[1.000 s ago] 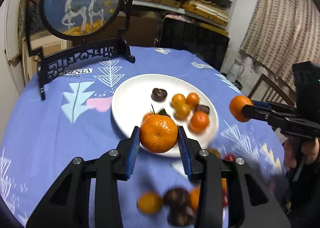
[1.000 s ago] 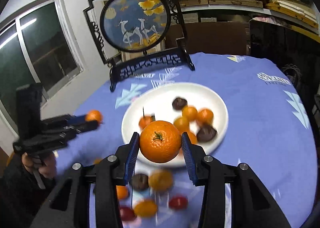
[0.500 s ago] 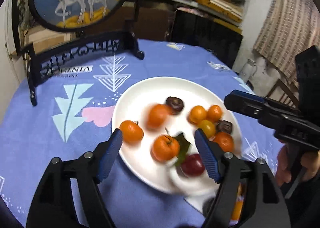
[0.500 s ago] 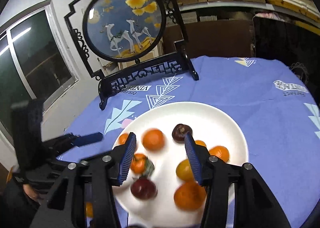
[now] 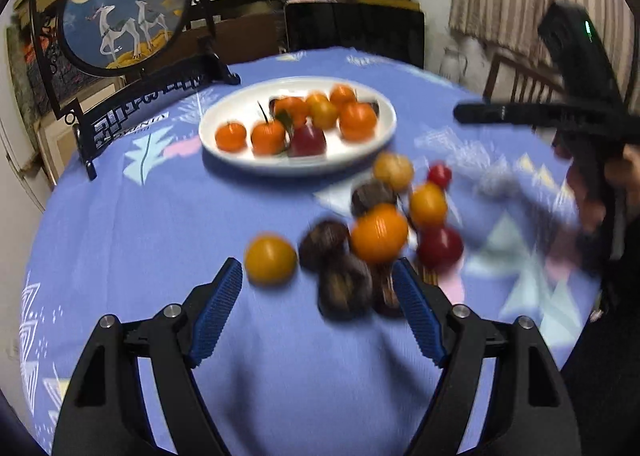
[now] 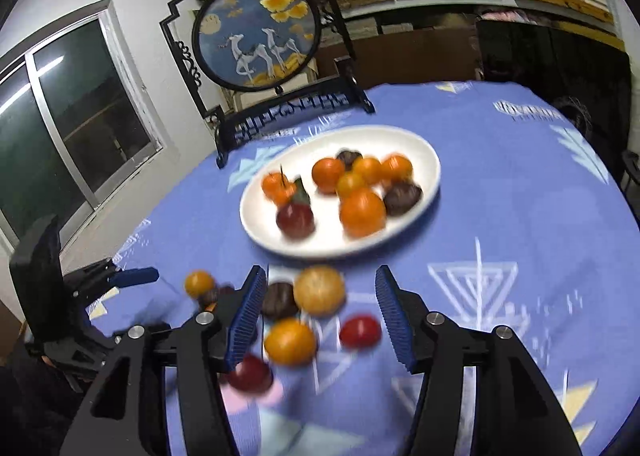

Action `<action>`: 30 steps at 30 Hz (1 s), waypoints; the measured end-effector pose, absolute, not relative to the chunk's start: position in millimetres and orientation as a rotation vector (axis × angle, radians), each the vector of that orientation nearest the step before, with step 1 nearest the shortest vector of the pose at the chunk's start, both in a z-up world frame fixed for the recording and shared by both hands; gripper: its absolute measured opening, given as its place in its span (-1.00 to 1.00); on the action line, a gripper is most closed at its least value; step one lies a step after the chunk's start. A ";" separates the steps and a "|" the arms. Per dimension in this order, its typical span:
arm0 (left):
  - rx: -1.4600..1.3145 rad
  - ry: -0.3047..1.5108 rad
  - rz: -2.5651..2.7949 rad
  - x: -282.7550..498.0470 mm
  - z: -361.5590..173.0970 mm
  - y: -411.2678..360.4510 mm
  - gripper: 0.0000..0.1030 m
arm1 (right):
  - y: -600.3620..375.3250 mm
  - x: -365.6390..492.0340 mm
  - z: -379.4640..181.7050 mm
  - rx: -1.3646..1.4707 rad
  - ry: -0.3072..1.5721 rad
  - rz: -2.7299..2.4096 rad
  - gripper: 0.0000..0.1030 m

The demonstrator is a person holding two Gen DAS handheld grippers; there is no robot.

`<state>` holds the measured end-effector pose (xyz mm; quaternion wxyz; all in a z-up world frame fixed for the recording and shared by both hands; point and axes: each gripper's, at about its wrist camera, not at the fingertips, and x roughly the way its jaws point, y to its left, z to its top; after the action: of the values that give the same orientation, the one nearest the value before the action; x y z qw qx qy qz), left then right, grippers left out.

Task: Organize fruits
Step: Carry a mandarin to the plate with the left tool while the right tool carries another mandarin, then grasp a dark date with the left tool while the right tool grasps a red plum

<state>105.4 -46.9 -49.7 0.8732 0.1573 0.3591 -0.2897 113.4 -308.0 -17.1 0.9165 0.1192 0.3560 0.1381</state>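
Observation:
A white plate [image 5: 376, 143] [image 6: 428, 191] on the blue tablecloth holds several oranges, a red fruit [image 5: 307, 140] [image 6: 295, 219] and dark fruits. Loose fruits lie on the cloth in front of it: a yellow-orange fruit [image 5: 271, 259], an orange [image 5: 379, 232], dark brown fruits [image 5: 344, 288], a red fruit [image 5: 440, 246], a pale orange [image 6: 319, 290], a yellow fruit [image 6: 290, 340] and a small red one [image 6: 360, 331]. My left gripper [image 5: 318, 292] is open and empty above the loose pile. My right gripper [image 6: 320, 304] is open and empty above the same pile.
A black stand with a round deer painting [image 5: 124, 11] [image 6: 256, 35] stands behind the plate. The other gripper shows at the right of the left wrist view [image 5: 560, 115] and lower left of the right wrist view [image 6: 80, 296]. A window [image 6: 60, 127] is on the left.
Both grippers let go of their oranges onto the plate, opened, and drew back from the plate to above the loose fruits.

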 end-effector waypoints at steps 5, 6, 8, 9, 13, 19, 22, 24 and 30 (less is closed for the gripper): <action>0.277 0.794 -0.601 105.3 -62.5 -46.4 0.34 | -315.2 95.0 -27.9 0.261 0.752 0.259 0.11; 0.258 0.809 -0.600 109.8 -63.9 -46.7 0.25 | -316.0 92.8 -28.7 0.264 0.754 0.258 0.11; 0.194 0.869 -0.613 121.0 -69.8 -48.0 0.09 | -316.5 88.4 -29.6 0.265 0.755 0.257 0.11; 0.156 0.905 -0.634 126.4 -74.4 -49.1 -0.07 | -315.7 85.2 -30.2 0.260 0.754 0.257 0.11; 0.113 0.914 -0.664 130.8 -76.4 -50.3 -0.20 | -308.8 79.4 -35.3 0.239 0.773 0.280 0.11; 0.034 0.746 -0.640 114.0 -56.2 -28.8 -0.20 | -268.4 72.8 -46.6 0.169 0.851 0.441 0.11; 0.006 0.751 -0.628 117.2 -56.8 -24.6 -0.20 | -249.5 75.2 -51.0 0.137 0.869 0.468 0.11; 0.009 0.750 -0.636 116.3 -56.5 -25.8 -0.20 | -243.4 81.6 -55.0 0.147 0.886 0.462 0.11; 0.019 0.752 -0.642 115.9 -56.8 -26.7 -0.20 | -239.5 100.6 -75.7 0.206 0.947 0.436 -0.10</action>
<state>115.9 -26.7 -56.8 0.8802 0.0090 0.3611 -0.3079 100.6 -239.5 -75.7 0.8621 0.0982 0.4515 0.2078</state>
